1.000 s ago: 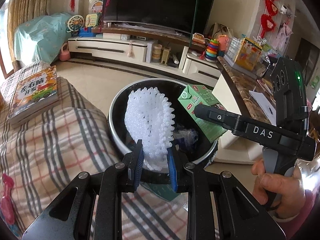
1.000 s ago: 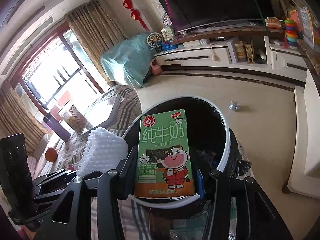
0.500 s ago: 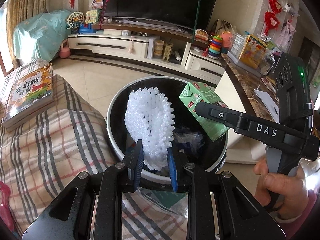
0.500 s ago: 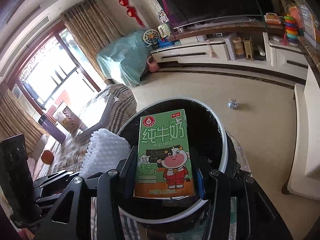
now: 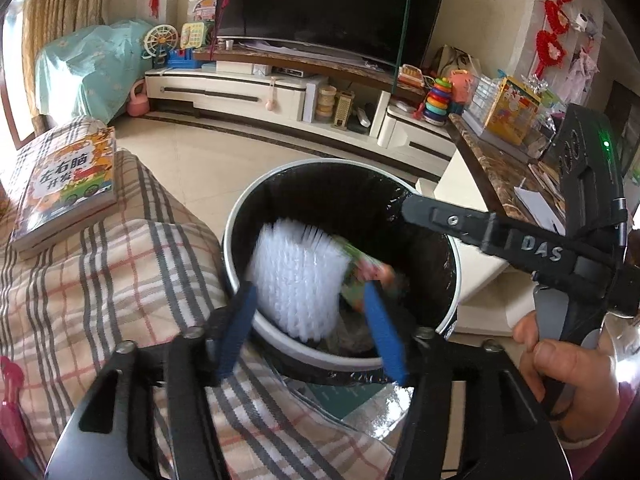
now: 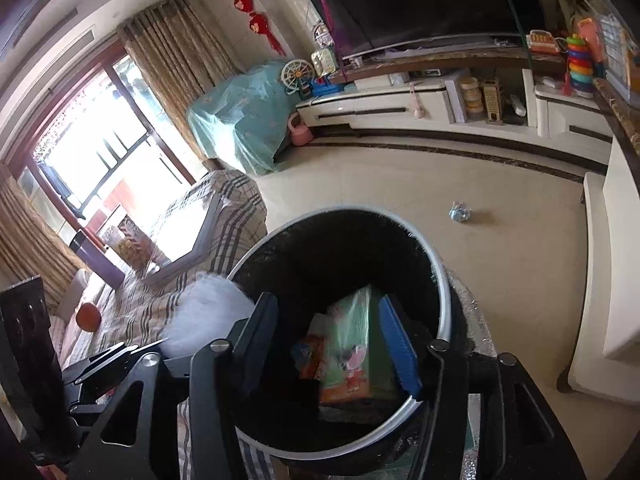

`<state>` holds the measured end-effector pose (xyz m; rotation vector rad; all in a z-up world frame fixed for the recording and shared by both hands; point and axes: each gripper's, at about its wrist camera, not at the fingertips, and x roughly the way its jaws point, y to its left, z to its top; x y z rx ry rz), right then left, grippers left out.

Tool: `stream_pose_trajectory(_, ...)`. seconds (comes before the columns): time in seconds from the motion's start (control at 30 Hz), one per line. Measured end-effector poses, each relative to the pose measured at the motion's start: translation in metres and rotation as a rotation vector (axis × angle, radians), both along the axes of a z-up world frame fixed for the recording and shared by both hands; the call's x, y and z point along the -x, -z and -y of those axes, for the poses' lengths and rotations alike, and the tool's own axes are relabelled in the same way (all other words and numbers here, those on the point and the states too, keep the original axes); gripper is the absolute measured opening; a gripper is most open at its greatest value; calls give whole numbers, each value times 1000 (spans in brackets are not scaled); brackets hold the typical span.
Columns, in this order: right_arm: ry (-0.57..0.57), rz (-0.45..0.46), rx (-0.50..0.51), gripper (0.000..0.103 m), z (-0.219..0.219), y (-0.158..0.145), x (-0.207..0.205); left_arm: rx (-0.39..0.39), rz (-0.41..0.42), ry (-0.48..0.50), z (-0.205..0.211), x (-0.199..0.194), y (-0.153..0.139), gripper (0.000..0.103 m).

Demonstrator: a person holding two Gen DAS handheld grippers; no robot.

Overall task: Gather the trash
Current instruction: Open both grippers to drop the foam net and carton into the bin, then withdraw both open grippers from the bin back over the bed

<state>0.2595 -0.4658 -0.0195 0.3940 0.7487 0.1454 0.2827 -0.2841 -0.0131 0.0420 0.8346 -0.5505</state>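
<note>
Both tongs are opening right now over the round black-lined trash bin with the white rim point(image 5: 240, 240).

Left tongs point(image 5: 312, 328): blue pads spread. The white foam fruit-net sleeve point(image 5: 298, 280) sits between them, motion-blurred, apparently free of both pads and dropping. It hangs right at the near rim, partly over the edge on the sofa side.

Right tongs point(image 6: 332, 348): pads apart. The green milk carton with the cartoon cow point(image 6: 352, 344) is between them but clear of both, tilted, already below the rim inside the bin. In the left view it shows as a green-orange blur behind the foam.

Risks from here, as I judge them:
- Foam sleeve is light and springy. Released this close to the rim it could catch the edge and tip out onto the plaid sofa cover point(image 5: 100, 280) instead of going in. It could also snag on a pad.
- Both pieces fall into the same spot. The carton could knock the foam back up, or the foam could perch on the carton above the rim line.
- The two tongs are close together over the bin, so pulling back at the same time could make them clip each other or hook the bin liner.
- One small crumpled wrapper point(image 6: 460, 213) lies on the tile floor well beyond the bin. Easy to miss; task isn't done while it's there.

The book with the colourful cover point(image 5: 68, 188) on the sofa isn't trash; leave it.
</note>
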Motion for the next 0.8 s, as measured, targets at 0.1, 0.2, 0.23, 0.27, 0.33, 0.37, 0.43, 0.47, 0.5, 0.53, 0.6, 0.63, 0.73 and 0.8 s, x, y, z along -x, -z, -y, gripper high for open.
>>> stream_pose_trajectory(0.1, 10, 18, -9, 68, 0, -5, 7, 13, -2, -16, -9, 7, 0, 61)
stream_pose_trajectory(0.2, 7, 44, -19, 79, -5, -11, 18, 26, 3, -36, -22, 18, 2, 65)
stream_pose_trajectory(0.23, 5, 55, -17, 85, -8, -12, 23, 28, 3, -42, -25, 21, 2, 65)
stream_pose_trajectory(0.27, 2, 63, -16, 87, -12, -14, 27, 30, 3, -49, -30, 26, 4, 65)
stream_pose_trajectory(0.33, -8, 72, -21, 90, -21, -14, 35, 33, 1, -68, -42, 35, 6, 65)
stream_pose_trajectory(0.37, -16, 75, -25, 90, -27, -14, 38, 33, 0, -78, -48, 38, 8, 65)
stream_pose_trajectory(0.43, -33, 77, -26, 91, -36, -13, 43, 33, -5, -100, -62, 47, 12, 65)
stream_pose_trajectory(0.47, -46, 78, -20, 91, -45, -12, 47, 35, -9, -110, -68, 51, 14, 65)
stream_pose_trajectory(0.5, -53, 78, -17, 92, -50, -12, 49, 38, -14, -124, -76, 55, 16, 65)
stream_pose_trajectory(0.53, -64, 79, -14, 92, -56, -11, 52, 40, -18, -140, -84, 60, 18, 65)
stream_pose_trajectory(0.6, -92, 79, -8, 92, -72, -9, 58, 45, -23, -160, -97, 67, 20, 65)
stream_pose_trajectory(0.63, -101, 78, -8, 92, -75, -8, 59, 45, -24, -174, -105, 71, 22, 65)
stream_pose_trajectory(0.73, -130, 72, -15, 92, -92, -5, 64, 47, -24, -203, -122, 80, 24, 65)
stream_pose_trajectory(0.8, -153, 63, -21, 93, -105, -1, 67, 47, -22, -225, -136, 87, 25, 66)
